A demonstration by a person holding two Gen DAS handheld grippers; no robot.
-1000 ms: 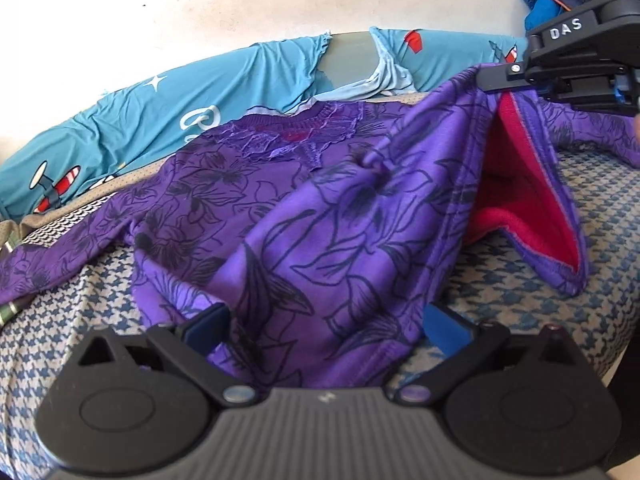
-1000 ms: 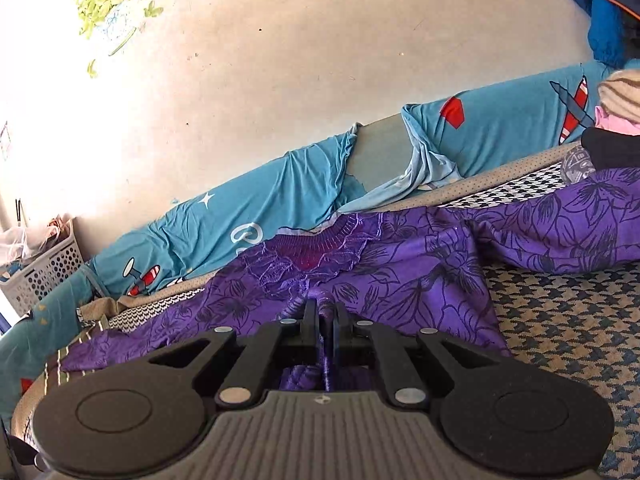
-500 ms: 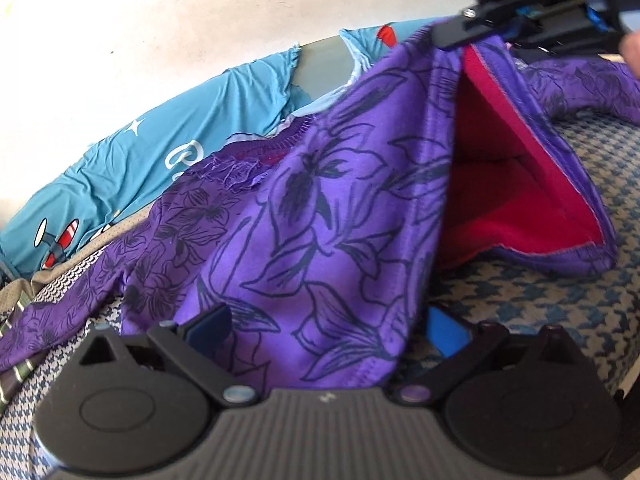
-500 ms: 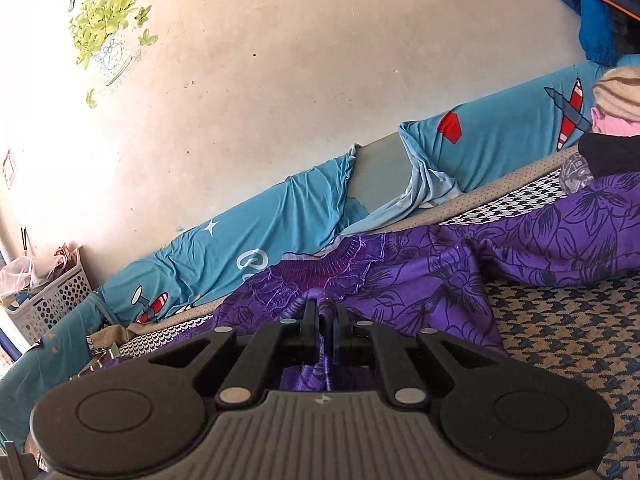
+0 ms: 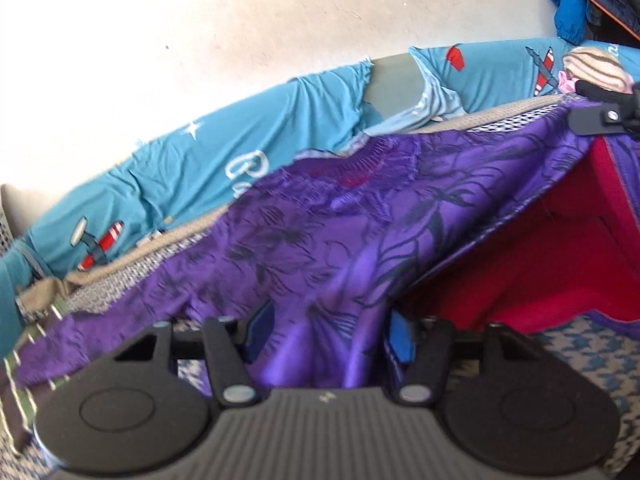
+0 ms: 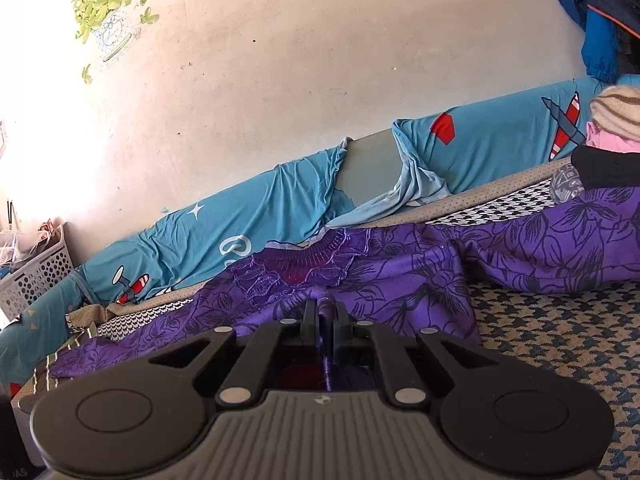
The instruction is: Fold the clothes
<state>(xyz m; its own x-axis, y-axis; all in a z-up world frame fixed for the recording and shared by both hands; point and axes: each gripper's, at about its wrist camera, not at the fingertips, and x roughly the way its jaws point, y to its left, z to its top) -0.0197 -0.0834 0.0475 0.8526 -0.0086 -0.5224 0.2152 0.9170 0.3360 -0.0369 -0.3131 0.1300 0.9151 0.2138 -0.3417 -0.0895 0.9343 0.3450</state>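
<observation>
Right gripper (image 6: 325,314) is pinched tight on the purple top's (image 5: 320,240) hem, lifting it off the checked bed (image 6: 560,340) (red lining showing), while the left gripper (image 5: 327,334) has just been closing around a bunched fold.

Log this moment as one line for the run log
left gripper: closing around purple top hem | right gripper: shut on purple top, lifted | surface: houndstooth cover

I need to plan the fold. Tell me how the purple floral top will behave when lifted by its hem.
Probably floppy: the purple floral top sags in a tent from the right hand-held gripper. Its sheen suggests it may slip. The red fleece lining likely adds some weight.
</observation>
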